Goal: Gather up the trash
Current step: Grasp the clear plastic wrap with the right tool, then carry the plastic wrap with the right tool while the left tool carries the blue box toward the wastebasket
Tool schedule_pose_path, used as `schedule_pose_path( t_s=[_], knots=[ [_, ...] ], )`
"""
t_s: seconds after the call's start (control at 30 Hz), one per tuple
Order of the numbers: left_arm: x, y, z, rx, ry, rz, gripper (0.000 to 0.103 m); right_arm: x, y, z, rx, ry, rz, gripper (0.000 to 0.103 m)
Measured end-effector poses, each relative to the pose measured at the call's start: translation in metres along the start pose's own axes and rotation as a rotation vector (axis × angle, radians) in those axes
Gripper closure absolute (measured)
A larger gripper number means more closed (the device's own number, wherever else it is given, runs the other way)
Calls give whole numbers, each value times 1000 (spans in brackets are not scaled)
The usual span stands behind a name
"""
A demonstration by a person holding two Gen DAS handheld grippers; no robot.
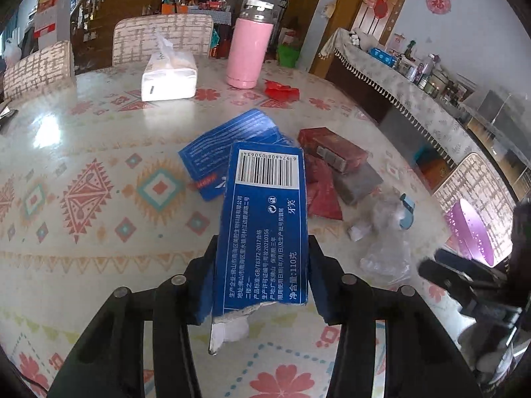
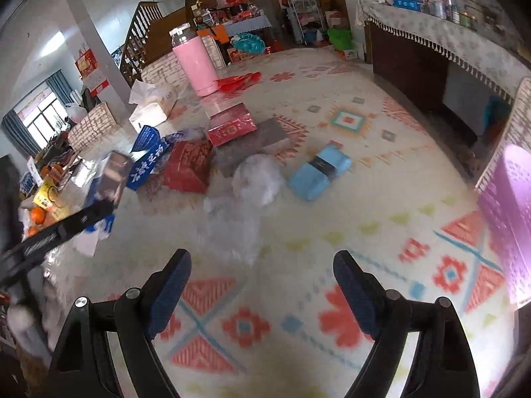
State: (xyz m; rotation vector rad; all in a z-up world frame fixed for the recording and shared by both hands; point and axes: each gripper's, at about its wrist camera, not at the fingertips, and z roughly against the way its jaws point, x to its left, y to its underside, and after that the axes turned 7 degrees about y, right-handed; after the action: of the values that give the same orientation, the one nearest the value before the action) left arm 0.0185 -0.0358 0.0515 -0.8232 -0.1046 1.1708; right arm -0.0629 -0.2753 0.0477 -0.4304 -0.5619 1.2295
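Note:
My left gripper [image 1: 262,265] is shut on a torn blue toothpaste box [image 1: 265,225], barcode side up, lifted off the patterned tablecloth [image 1: 99,152]. Behind it lie another blue box piece [image 1: 225,146], a red box [image 1: 332,149], a red packet [image 1: 322,195], a grey box [image 1: 360,182] and crumpled clear plastic [image 1: 388,255]. My right gripper [image 2: 262,258] hangs open over bare tablecloth with nothing between its fingers. Ahead of it lie the clear plastic [image 2: 255,179], a light blue packet [image 2: 318,172] and the red box [image 2: 232,126]. The left gripper [image 2: 66,225] shows blurred at the left edge.
A pink thermos [image 1: 250,46], a white tissue pack [image 1: 169,76] and a red wrapper [image 1: 280,91] stand at the table's far side. A purple bin [image 2: 511,219] sits off the table's right edge. Woven chairs [image 1: 159,36] ring the table, and a sideboard [image 1: 415,89] runs along the right wall.

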Motion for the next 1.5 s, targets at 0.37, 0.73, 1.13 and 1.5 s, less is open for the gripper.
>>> schedule_pose_path(
  t_s=[0.37, 0.73, 1.13, 1.5],
  knots=[
    [1, 1, -3, 0, 4, 1, 56, 26, -35, -51, 11, 140, 21, 26],
    [1, 1, -4, -8, -6, -4, 56, 8, -29, -29, -11, 70, -48, 58],
    [-3, 5, -9, 1, -25, -24, 56, -28, -10, 30, -47, -31, -113, 57],
    [-9, 10, -16, 11, -49, -49, 56, -79, 27, 84, -97, 15, -156, 57]
  ],
)
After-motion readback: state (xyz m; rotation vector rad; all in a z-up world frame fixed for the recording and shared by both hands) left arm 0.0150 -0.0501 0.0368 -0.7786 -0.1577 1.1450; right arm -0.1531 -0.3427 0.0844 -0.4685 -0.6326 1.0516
